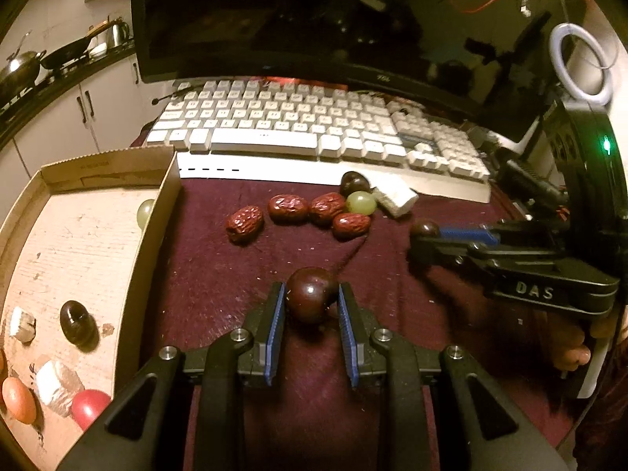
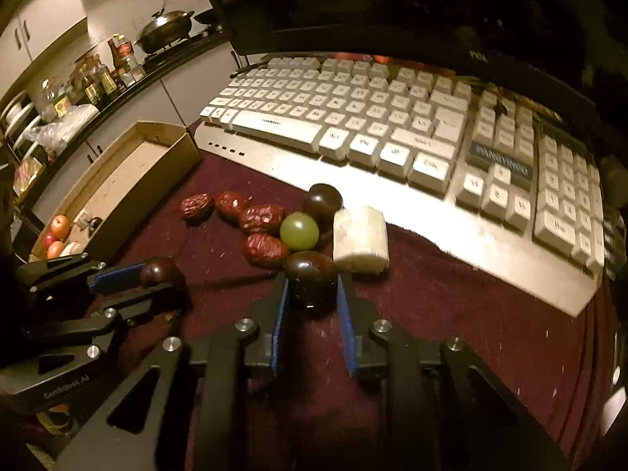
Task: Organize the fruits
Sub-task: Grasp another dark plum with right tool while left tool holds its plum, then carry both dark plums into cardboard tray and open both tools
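On the bench's maroon cloth (image 1: 219,274), a cardboard box (image 1: 157,204) at the left holds assorted fruit. Just right of it, the left tool (image 1: 311,298) pinches a dark grape (image 1: 310,292). Behind lie red dates (image 1: 287,209) and a green grape (image 1: 361,202). Rightmost, the right tool (image 2: 313,284) pinches another dark grape (image 2: 310,274).

Green grape (image 1: 146,213) in box (image 1: 165,196) half hidden behind wall. Orange fruit (image 1: 17,398) at box's near corner cut by frame edge. Monitor (image 1: 314,19) top cropped, screen too dark to read. Key legends on keyboard (image 2: 392,125) blurred.
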`<act>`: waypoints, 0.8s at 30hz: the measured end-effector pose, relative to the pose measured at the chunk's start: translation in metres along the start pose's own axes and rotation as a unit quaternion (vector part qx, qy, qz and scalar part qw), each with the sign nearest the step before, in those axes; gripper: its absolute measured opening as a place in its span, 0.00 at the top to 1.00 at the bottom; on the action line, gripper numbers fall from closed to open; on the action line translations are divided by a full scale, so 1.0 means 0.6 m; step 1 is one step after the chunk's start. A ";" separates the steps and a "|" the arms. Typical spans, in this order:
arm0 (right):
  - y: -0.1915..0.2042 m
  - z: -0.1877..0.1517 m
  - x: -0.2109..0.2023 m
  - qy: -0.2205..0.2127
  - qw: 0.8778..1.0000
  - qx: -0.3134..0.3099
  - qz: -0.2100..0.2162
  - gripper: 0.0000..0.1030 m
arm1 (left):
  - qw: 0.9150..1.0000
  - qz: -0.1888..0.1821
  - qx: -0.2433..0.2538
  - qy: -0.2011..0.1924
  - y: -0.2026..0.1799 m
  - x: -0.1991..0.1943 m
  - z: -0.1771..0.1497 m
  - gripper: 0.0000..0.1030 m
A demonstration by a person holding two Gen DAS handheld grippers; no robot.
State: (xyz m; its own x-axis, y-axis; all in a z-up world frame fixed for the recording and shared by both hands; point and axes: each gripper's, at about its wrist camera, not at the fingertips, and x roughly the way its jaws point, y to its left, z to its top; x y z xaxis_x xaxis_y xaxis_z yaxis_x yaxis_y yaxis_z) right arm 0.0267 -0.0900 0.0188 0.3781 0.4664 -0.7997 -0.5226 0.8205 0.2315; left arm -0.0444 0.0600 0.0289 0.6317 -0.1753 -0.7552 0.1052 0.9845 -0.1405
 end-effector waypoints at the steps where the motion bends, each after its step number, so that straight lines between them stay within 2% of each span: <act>1: -0.001 -0.006 -0.008 0.003 1.000 0.005 0.004 0.75 | 1.000 -0.004 0.001 -0.003 -0.001 -0.007 -0.002 0.75; 6: -0.011 -0.036 -0.052 0.003 0.999 0.035 -0.007 0.75 | 0.999 -0.026 0.009 -0.028 0.006 -0.069 -0.011 0.75; 10: 0.021 -0.032 -0.076 -0.012 0.999 0.028 -0.010 0.75 | 0.998 -0.022 0.014 -0.060 0.026 -0.135 -0.015 0.75; 13: 0.065 -0.013 -0.081 -0.025 1.000 0.010 0.001 0.75 | 0.996 -0.003 0.010 -0.084 0.054 -0.180 -0.019 0.75; 17: 0.126 0.015 -0.074 -0.038 0.999 -0.008 0.023 0.75 | 0.995 0.039 0.015 -0.092 0.102 -0.211 -0.016 0.75; 20: 0.174 0.040 -0.061 -0.044 0.998 -0.014 0.040 0.75 | 0.993 0.082 0.022 -0.079 0.154 -0.205 -0.002 0.75; 24: 0.236 0.076 -0.037 -0.047 0.997 -0.018 0.061 0.75 | 0.993 0.109 -0.003 -0.046 0.227 -0.174 0.014 0.75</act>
State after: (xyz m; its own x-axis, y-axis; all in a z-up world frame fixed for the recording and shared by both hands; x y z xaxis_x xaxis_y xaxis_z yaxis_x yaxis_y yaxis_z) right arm -0.0208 0.0309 0.0944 0.3793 0.5928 -0.7105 -0.5951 0.7443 0.3033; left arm -0.0894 0.2126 0.0940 0.7066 0.0434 -0.7063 -0.0462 0.9988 0.0153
